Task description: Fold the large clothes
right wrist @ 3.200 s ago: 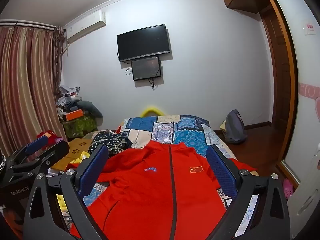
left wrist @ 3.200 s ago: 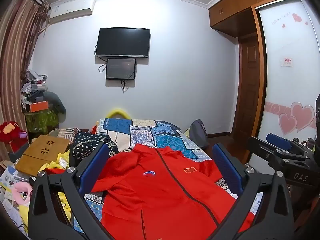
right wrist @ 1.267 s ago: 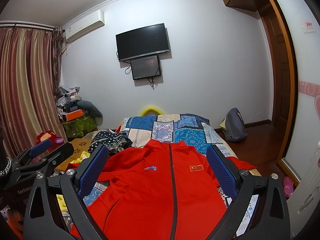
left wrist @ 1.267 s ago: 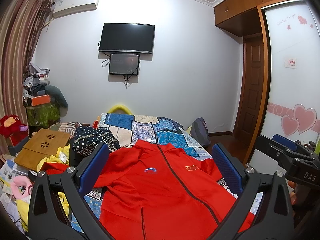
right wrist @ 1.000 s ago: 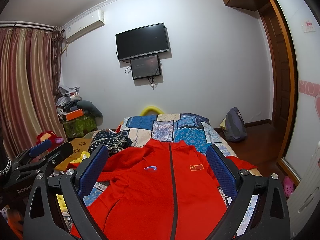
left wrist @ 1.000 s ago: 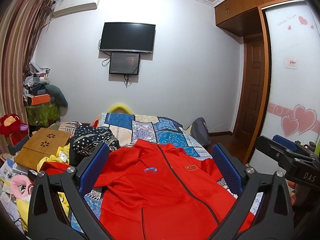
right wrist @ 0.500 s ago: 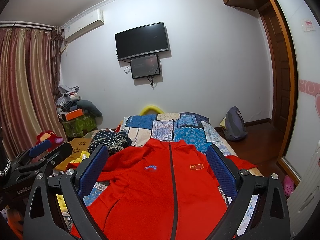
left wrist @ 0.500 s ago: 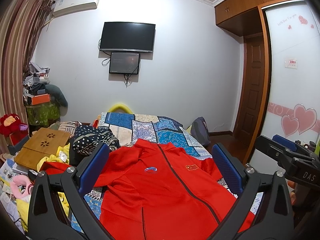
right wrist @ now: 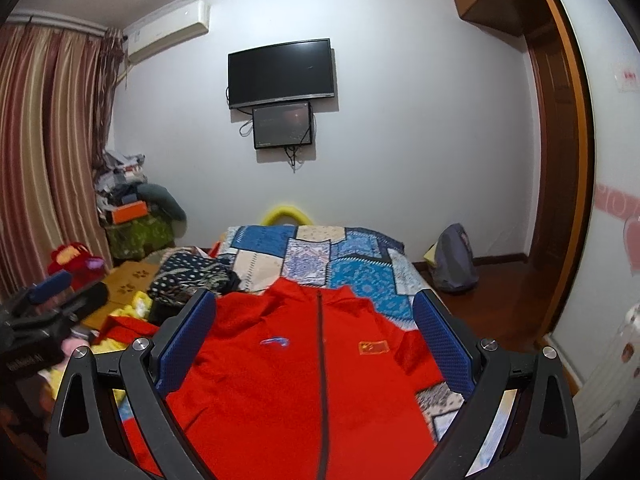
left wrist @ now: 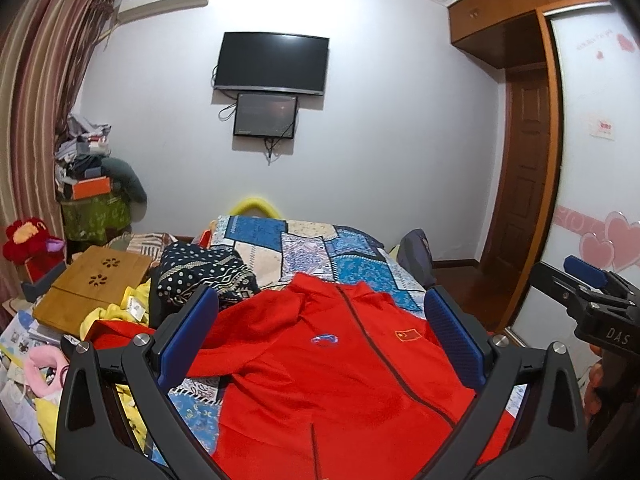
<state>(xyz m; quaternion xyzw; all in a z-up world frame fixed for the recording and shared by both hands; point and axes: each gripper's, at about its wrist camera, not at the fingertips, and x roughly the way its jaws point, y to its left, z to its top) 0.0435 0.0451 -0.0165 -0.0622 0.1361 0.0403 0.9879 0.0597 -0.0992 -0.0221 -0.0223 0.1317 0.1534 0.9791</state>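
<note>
Pre-fold stage: we find the red jacket (left wrist: 320,380) spread front-up on the bed (left wrist: 312,252), no fold yet made.
Both the left gripper (left wrist: 320,340) and right gripper (right wrist: 316,338) hover above it with fingers spread wide, empty. We judge the next move calls for descending to a sleeve or hem edge.
</note>
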